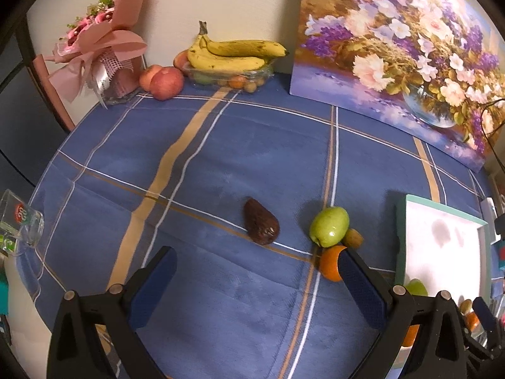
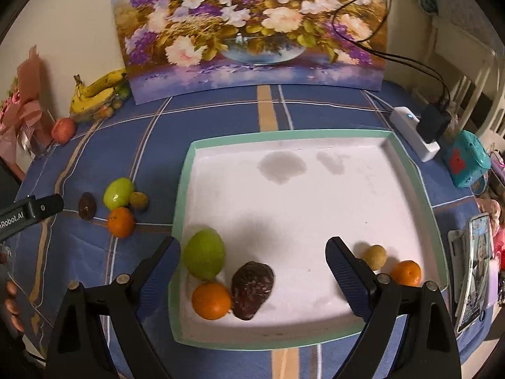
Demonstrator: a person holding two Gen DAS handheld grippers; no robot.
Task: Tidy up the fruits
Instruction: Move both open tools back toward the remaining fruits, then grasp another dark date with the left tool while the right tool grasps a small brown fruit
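Note:
A white tray with a green rim (image 2: 184, 170) lies on the blue checked cloth. In it are a green apple (image 2: 204, 257), an orange (image 2: 210, 300), a dark avocado (image 2: 252, 289), a small brownish fruit (image 2: 374, 256) and a second orange (image 2: 406, 272). On the cloth to its left lie a dark avocado (image 1: 261, 222), a green apple (image 1: 329, 225), a small kiwi-like fruit (image 1: 353, 237) and an orange (image 1: 329, 263). My left gripper (image 1: 255, 260) is open, empty, just before that avocado. My right gripper (image 2: 252, 251) is open, empty, over the tray's near part.
A flower painting (image 1: 394, 47) leans on the wall at the back. Bananas on a clear fruit dish (image 1: 233, 55), peaches (image 1: 164, 82) and a pink bouquet (image 1: 98, 50) stand at the back left. A glass (image 1: 19, 221) is at the left edge; a charger (image 2: 413, 132) and phone (image 2: 473, 268) are on the right.

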